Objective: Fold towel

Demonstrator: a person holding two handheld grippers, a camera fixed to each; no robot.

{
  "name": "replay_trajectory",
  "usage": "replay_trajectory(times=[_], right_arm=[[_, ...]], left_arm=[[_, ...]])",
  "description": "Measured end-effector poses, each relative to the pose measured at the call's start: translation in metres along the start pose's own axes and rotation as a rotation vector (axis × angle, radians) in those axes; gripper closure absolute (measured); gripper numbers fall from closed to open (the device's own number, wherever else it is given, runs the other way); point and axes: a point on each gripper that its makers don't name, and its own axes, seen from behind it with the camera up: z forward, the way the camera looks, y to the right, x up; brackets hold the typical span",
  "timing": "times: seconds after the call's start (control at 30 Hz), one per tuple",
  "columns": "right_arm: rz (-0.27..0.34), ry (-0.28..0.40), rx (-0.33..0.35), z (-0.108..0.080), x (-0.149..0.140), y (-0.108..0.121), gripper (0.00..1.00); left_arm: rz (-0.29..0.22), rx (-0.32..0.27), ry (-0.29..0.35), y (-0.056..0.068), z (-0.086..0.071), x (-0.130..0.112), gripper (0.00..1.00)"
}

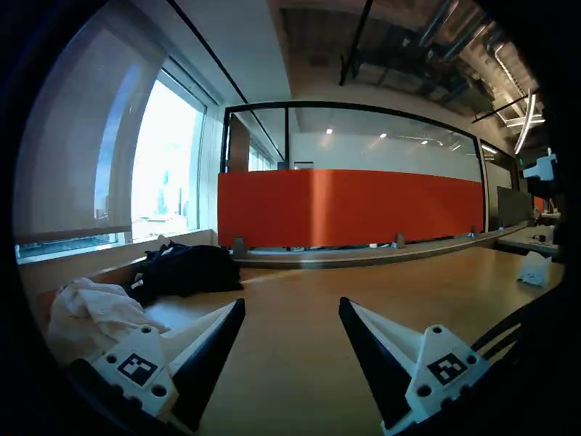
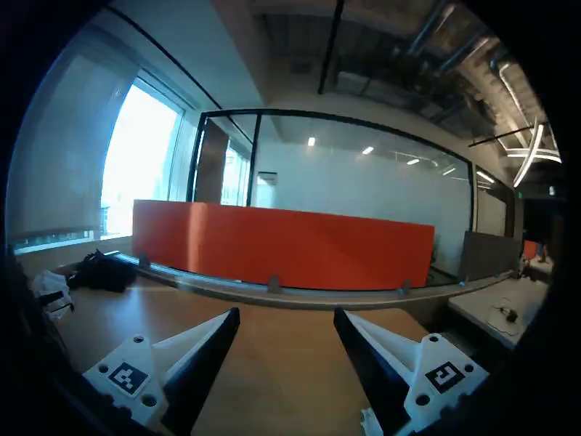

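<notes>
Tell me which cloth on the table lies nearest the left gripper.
The big crumpled white cloth, close beside the left gripper. The black heap lies farther back, and the small white cloth lies far off on the other side.

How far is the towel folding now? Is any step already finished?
Done: nothing that I can see; the towel lies crumpled on the table. In hand: nothing; the left gripper and the right gripper are both open and empty. Left: grasp the towel, spread it flat and fold it.
</notes>
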Motion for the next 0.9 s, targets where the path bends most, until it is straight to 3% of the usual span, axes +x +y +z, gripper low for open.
replay_trajectory(times=[0.4, 0.9], right_arm=[[0.055, 0.011, 0.007, -0.013, -0.039, 0.016, 0.00], [0.096, 0.031, -0.012, -0.006, -0.097, 0.022, 0.00]], left_arm=[[-0.001, 0.000, 0.001, 0.001, 0.000, -0.002, 0.04], [0.000, 0.000, 0.001, 0.000, 0.001, -0.002, 0.04]])
